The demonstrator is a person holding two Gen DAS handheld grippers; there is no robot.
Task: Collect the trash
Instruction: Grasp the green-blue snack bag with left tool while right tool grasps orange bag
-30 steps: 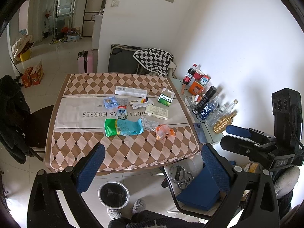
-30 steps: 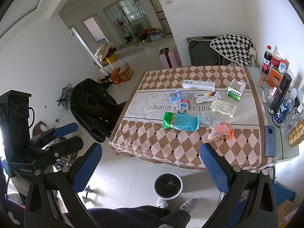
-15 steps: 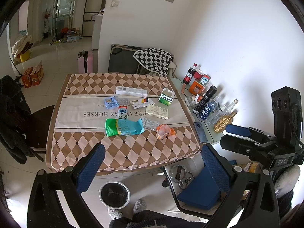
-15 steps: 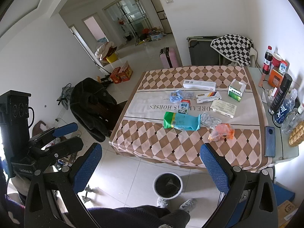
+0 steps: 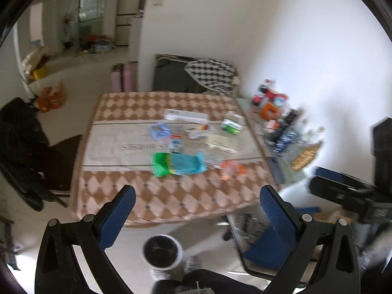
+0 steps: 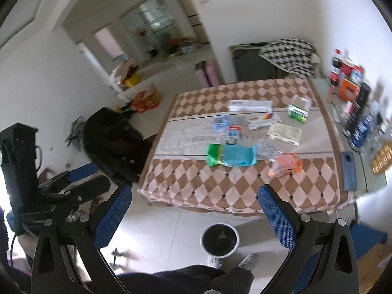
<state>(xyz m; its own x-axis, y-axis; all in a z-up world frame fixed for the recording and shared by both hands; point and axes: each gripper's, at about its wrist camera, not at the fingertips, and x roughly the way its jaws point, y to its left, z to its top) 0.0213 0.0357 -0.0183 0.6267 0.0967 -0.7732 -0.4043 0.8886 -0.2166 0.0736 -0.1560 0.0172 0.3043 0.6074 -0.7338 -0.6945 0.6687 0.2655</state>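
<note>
Trash lies on a table with a checkered cloth [image 5: 171,196] [image 6: 220,186]: a green and blue packet [image 5: 177,164] [image 6: 231,155], an orange wrapper [image 5: 231,169] [image 6: 285,164], a blue wrapper [image 5: 159,131] [image 6: 220,122], a small carton [image 5: 176,142] [image 6: 233,134], several boxes [image 5: 231,125] [image 6: 297,110]. A round black bin [image 5: 161,251] [image 6: 219,238] stands on the floor before the table. My left gripper [image 5: 196,210] is open and empty, above the floor short of the table. My right gripper [image 6: 194,210] is open and empty, likewise short of the table.
Bottles and cans [image 5: 281,127] [image 6: 360,112] crowd a side table on the right, with a phone [image 6: 349,171] near its edge. A chair with a black jacket [image 5: 22,147] [image 6: 110,142] stands left of the table. A blue stool [image 5: 267,247] is at the right.
Both grippers have moved forward toward the table; the table and bin look nearer and the views are motion-blurred. Both stay open and empty.
</note>
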